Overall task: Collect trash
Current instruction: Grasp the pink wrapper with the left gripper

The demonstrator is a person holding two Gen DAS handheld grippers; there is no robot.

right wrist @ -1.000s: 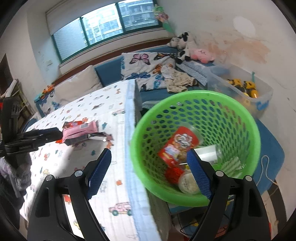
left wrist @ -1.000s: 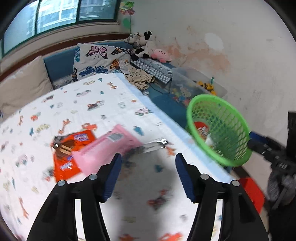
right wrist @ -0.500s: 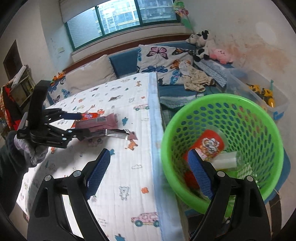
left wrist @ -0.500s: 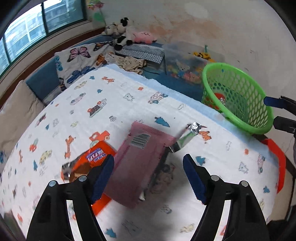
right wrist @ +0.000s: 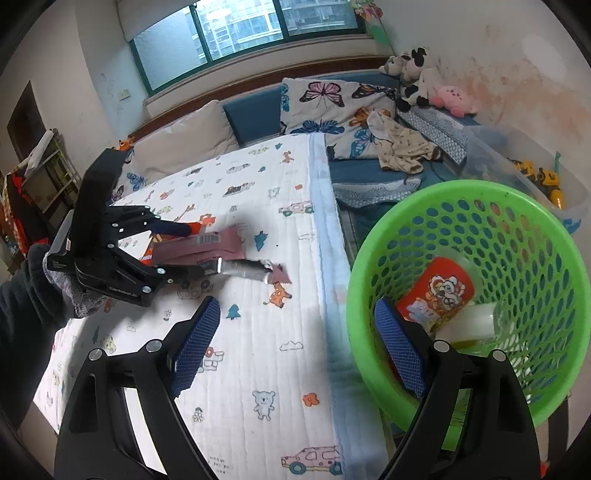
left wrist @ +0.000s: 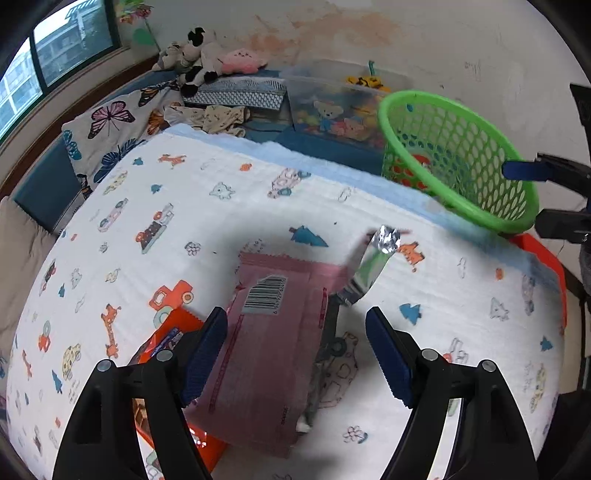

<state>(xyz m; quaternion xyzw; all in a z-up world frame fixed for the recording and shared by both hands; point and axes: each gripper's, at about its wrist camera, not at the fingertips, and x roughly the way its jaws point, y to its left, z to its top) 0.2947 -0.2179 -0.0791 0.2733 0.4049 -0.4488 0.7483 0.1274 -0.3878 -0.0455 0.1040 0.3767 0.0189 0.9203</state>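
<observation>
**Bed surface and basket: condition at inspection**

I see a bed (right wrist: pixel 258 350) covered with a white quilted sheet printed with small cars and animals; a pale blue border runs along its edge nearest the green basket (right wrist: pixel 524 229). Beyond the bed stand a blue bench with a butterfly pillow (right wrist: pixel 328 99), soft toys (left wrist: pixel 207 55) and a clear storage box (left wrist: pixel 332 107) against a stained wall. A window (right wrist: pixel 243 33) spans the far wall.

The trash lies together mid-sheet: a pink wrapper (left wrist: pixel 273 332), barcode up, overlapping an orange packet (left wrist: pixel 166 336), with a silver foil wrapper (left wrist: pixel 373 262) angled out from under the pink wrapper's corner. The sheet around them is bare up to the border.

My left gripper (left wrist: pixel 295 350) is set low over the pink wrapper, fingers wide, straddling it; I cannot see the pads pressing it. My right gripper (right wrist: pixel 295 347) has its fingers wide with nothing between them, one finger over the sheet, the other over the basket rim. The basket sits off the bed edge, just beside it, holding a red cup (right wrist: pixel 439 291) and other pieces.
</observation>
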